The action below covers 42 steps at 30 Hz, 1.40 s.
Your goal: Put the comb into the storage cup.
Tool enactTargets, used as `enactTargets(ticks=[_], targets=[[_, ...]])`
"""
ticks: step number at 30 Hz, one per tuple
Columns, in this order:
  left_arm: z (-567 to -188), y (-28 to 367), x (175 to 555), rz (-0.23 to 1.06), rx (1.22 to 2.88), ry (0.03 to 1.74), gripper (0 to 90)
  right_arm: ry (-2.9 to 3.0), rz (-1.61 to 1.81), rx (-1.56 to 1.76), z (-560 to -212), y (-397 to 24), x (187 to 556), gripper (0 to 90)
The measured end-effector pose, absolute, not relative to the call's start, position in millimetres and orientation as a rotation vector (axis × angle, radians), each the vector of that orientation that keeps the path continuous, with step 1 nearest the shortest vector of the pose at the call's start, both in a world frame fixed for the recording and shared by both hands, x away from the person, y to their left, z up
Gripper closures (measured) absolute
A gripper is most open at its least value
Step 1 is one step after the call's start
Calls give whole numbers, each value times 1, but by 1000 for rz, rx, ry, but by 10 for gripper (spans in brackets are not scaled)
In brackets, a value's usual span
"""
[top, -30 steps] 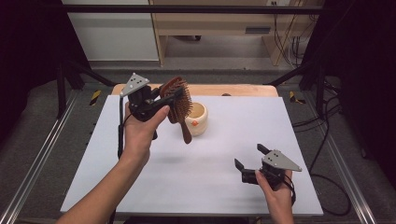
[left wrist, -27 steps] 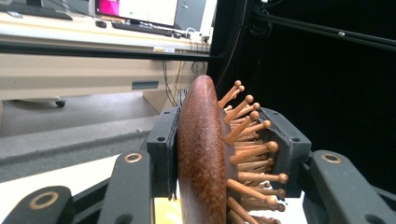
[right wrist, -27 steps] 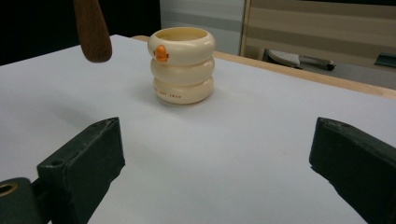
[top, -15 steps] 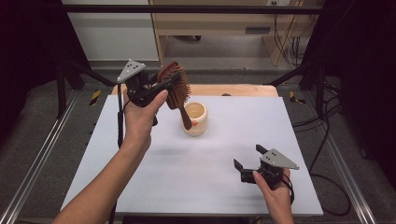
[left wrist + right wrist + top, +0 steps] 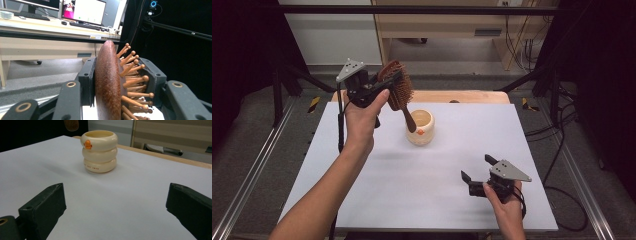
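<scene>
The left gripper [image 5: 388, 86] clamps a brown wooden bristle hairbrush [image 5: 398, 91] above the cream ringed cup [image 5: 420, 127]. The right gripper [image 5: 477, 171] gapes wide, empty, well apart from that cup.

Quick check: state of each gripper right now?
Left gripper: shut on the hairbrush head, held up above the cream cup.
Right gripper: open, holding nothing, low over the white table.

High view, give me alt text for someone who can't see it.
A person's left gripper holds a brown wooden hairbrush by its head above a cream ringed cup on a white table, the handle pointing down toward the cup. The right gripper rests open near the table's front right.
</scene>
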<state>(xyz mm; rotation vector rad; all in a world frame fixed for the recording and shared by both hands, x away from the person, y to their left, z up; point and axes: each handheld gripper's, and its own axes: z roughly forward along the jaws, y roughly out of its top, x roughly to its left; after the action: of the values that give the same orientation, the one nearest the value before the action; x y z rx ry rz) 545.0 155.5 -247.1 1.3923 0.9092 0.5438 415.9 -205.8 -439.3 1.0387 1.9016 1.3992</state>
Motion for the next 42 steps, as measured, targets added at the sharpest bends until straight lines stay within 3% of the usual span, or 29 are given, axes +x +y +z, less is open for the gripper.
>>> enactTargets(ticks=[42], targets=[[-237, 139, 585, 585, 1408, 902, 518, 1877, 1426, 991, -438, -208, 415, 34]])
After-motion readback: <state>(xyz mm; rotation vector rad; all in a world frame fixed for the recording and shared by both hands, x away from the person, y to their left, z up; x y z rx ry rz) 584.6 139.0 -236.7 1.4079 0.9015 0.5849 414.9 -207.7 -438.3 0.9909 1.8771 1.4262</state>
